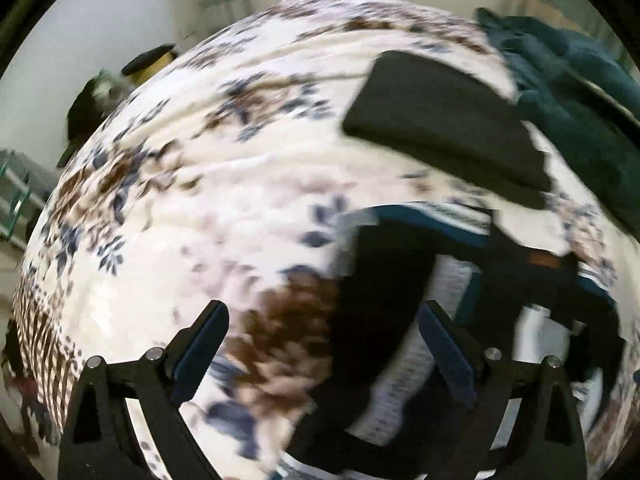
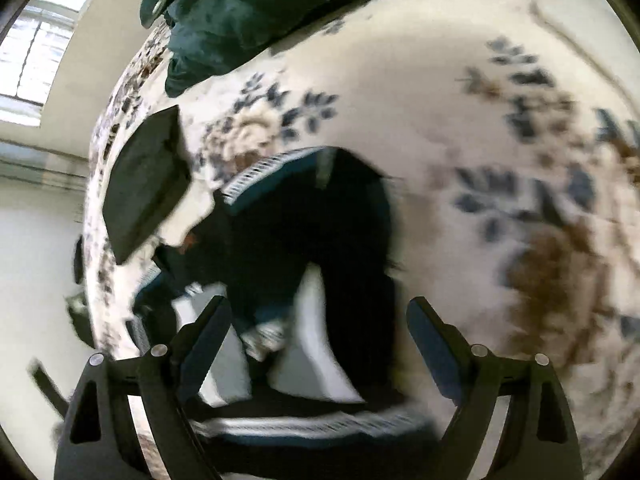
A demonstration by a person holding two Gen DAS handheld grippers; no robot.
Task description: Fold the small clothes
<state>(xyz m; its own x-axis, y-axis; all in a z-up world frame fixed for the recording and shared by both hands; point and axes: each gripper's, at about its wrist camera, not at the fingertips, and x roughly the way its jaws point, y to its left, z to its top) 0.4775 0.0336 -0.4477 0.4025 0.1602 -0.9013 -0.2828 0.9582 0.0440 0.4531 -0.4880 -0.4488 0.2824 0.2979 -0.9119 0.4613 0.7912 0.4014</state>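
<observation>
A small black and white garment with teal striped trim [image 1: 400, 300] lies crumpled on the floral bedspread [image 1: 224, 208]. It also shows in the right wrist view [image 2: 304, 240], right under my fingers. My left gripper [image 1: 324, 324] is open and empty, over the garment's left edge. My right gripper [image 2: 320, 320] is open and empty, hovering above the garment's middle. A folded black garment [image 1: 444, 120] lies flat beyond it, also seen in the right wrist view [image 2: 148, 180]. Both views are motion-blurred.
A heap of dark teal clothes [image 1: 576, 96] lies at the far right of the bed, also in the right wrist view [image 2: 248, 12]. The bed edge drops to the floor on the left [image 1: 24, 280]. A window [image 2: 36, 52] stands beyond the bed.
</observation>
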